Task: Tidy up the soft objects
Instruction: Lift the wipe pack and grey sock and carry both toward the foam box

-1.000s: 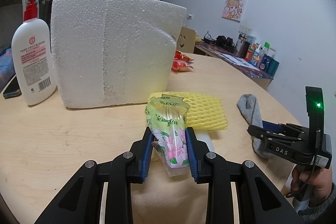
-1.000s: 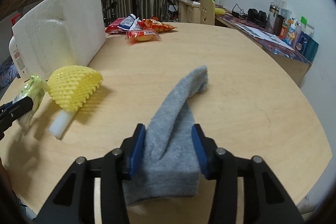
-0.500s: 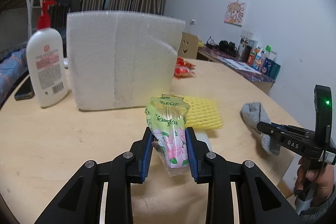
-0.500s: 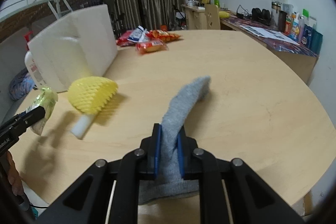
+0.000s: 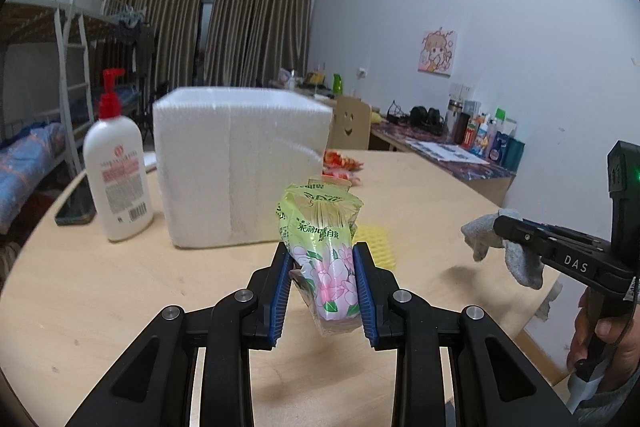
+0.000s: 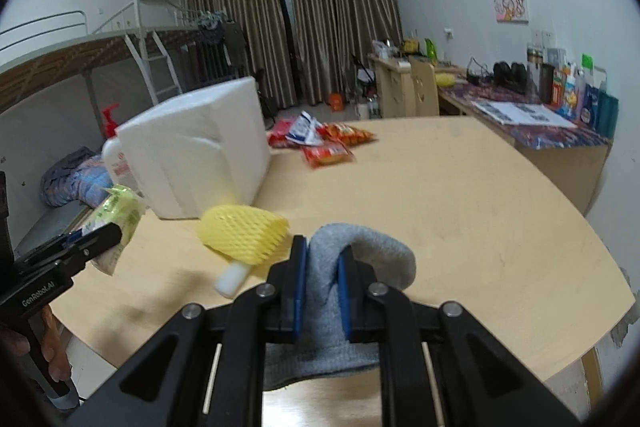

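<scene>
Jaws of left gripper [image 5: 322, 281] pinch tissue pack [image 5: 320, 243]; right gripper [image 6: 322, 283] pinches sock [image 6: 340, 267].

Tissue pack [image 5: 322, 247]: lime green, pink floral print. Sock [image 6: 340, 291]: plain grey. Foam fruit net [image 6: 244, 237]: yellow mesh. Styrofoam block [image 5: 240, 167]: white. Tabletop [image 6: 460, 207]: pale wood.

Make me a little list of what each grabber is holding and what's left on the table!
left gripper: shut on the flowery tissue pack
right gripper: shut on the grey sock, lifted off the table
on table: yellow foam net, white foam box, lotion bottle, snack packets
</scene>
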`<state>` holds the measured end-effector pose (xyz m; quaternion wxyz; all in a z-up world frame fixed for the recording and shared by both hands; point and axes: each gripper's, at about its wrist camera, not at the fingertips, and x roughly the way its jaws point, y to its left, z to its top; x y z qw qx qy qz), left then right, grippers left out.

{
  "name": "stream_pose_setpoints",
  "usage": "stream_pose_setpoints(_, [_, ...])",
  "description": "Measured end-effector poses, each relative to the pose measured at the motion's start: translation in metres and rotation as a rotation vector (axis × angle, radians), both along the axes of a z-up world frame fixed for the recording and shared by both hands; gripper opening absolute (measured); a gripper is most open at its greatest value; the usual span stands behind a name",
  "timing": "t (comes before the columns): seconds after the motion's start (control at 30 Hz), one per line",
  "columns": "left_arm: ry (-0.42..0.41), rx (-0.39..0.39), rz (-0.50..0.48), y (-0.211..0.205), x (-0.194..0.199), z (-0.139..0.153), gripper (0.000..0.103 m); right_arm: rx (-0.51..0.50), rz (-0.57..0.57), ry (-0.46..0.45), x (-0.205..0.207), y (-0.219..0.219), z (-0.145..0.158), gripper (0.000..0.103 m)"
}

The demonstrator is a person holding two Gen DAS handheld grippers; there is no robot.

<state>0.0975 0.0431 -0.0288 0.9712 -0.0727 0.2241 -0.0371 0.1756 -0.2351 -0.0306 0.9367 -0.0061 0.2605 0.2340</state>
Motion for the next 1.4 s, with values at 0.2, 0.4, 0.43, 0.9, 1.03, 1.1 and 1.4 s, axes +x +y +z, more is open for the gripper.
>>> stream_pose_setpoints(0.2, [-0.057,0.027,0.014,-0.002,-0.023,0.018,0.032,0.019,0.027,-0.064,-0.016,0.005,0.018,0.018])
stream_pose_setpoints(0.4, [-0.114,0.060,0.029,-0.003,-0.044,0.038,0.032,0.047,0.051,-0.129,-0.034,0.008,0.036,0.018])
stream_pose_setpoints(0.43, [-0.126,0.066,0.033,-0.004,-0.048,0.042,0.032,0.052,0.056,-0.139,-0.037,0.009,0.038,0.018])
stream_pose_setpoints(0.9, [-0.262,0.115,0.086,-0.006,-0.096,0.078,0.032,0.095,0.136,-0.284,-0.071,0.016,0.070,0.018])
stream_pose_setpoints(1.03, [-0.276,0.115,0.096,-0.005,-0.104,0.082,0.032,0.099,0.159,-0.303,-0.073,0.020,0.074,0.018])
stream_pose_setpoints(1.1, [-0.281,0.116,0.102,-0.004,-0.106,0.083,0.032,0.099,0.167,-0.304,-0.073,0.021,0.074,0.018])
stream_pose_setpoints(1.4, [-0.276,0.127,0.143,0.001,-0.109,0.084,0.032,0.103,0.231,-0.305,-0.076,0.042,0.074,0.018])
